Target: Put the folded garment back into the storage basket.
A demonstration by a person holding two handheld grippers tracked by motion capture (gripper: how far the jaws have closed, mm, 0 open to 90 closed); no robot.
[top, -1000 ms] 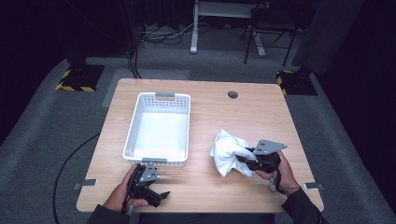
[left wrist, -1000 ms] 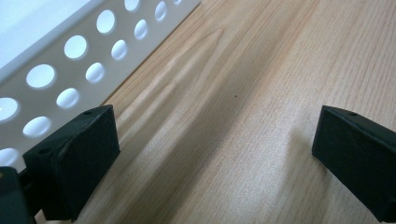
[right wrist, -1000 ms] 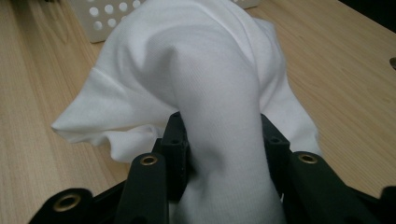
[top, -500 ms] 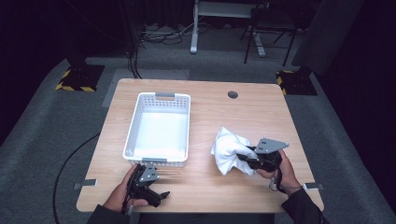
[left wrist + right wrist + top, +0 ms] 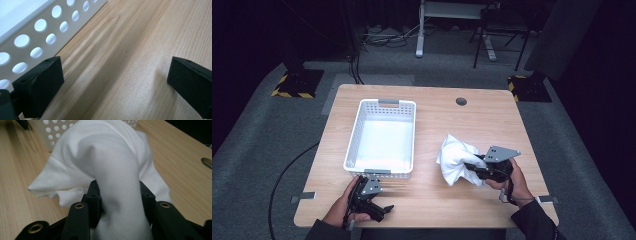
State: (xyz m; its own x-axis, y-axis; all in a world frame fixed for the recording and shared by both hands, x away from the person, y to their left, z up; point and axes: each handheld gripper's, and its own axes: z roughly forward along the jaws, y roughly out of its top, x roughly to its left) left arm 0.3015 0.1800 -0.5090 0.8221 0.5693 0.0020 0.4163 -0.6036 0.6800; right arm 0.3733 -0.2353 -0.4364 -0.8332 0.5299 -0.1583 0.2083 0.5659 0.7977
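the wooden table (image 5: pixel 432 107) carries a white perforated basket (image 5: pixel 382 105) on its left half, standing empty. to the right of it, well apart from the basket's wall, lies a bunched white cloth (image 5: pixel 454 160). the right gripper (image 5: pixel 473 169) has its jaws closed tight on a thick fold of that cloth, the fabric bulging up between them in the right gripper view (image 5: pixel 117 192). the left gripper (image 5: pixel 384 209) rests near the table's front edge just below the basket, jaws wide apart with nothing between them.

the step in hand looks like carrying the cloth to the basket. to do it well, lift high enough that the hanging folds pass over the rim, keep the squeeze firm so the fold cannot slip, and let go only once the bundle hangs over the basket's middle.
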